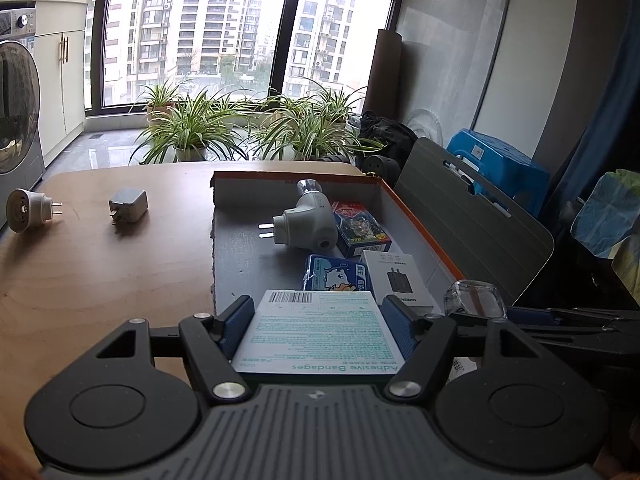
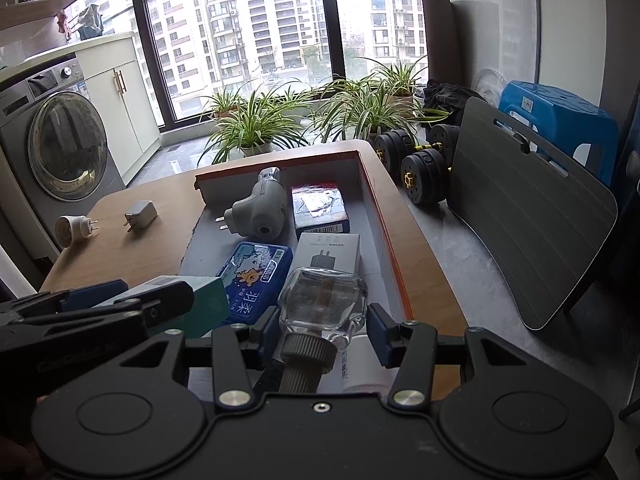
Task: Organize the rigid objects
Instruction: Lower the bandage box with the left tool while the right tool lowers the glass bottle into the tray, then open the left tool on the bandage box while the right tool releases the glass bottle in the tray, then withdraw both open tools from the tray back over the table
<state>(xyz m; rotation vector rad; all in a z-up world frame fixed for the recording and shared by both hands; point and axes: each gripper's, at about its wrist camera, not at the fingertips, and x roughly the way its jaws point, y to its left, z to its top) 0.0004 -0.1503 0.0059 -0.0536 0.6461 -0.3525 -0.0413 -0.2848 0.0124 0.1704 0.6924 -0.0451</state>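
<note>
My left gripper (image 1: 317,309) is shut on a white and teal adhesive bandages box (image 1: 320,332), over the near end of a grey tray with an orange rim (image 1: 420,220). My right gripper (image 2: 323,316) is shut on a clear glass bottle (image 2: 324,300) with a grey ribbed cap, beside the left one above the same tray (image 2: 384,220). Inside lie a white plug adapter (image 1: 308,224), a card box (image 1: 360,228), a blue tissue pack (image 1: 336,276) and a white charger box (image 1: 396,276). On the wooden table, left of the tray, lie a round white plug (image 1: 28,210) and a grey charger (image 1: 128,205).
A washing machine (image 2: 64,148) stands past the table's left end. Potted plants (image 2: 256,128) line the window. Right of the table, on the floor, are black dumbbells (image 2: 424,164), a leaning grey board (image 2: 520,216) and a blue stool (image 2: 560,120).
</note>
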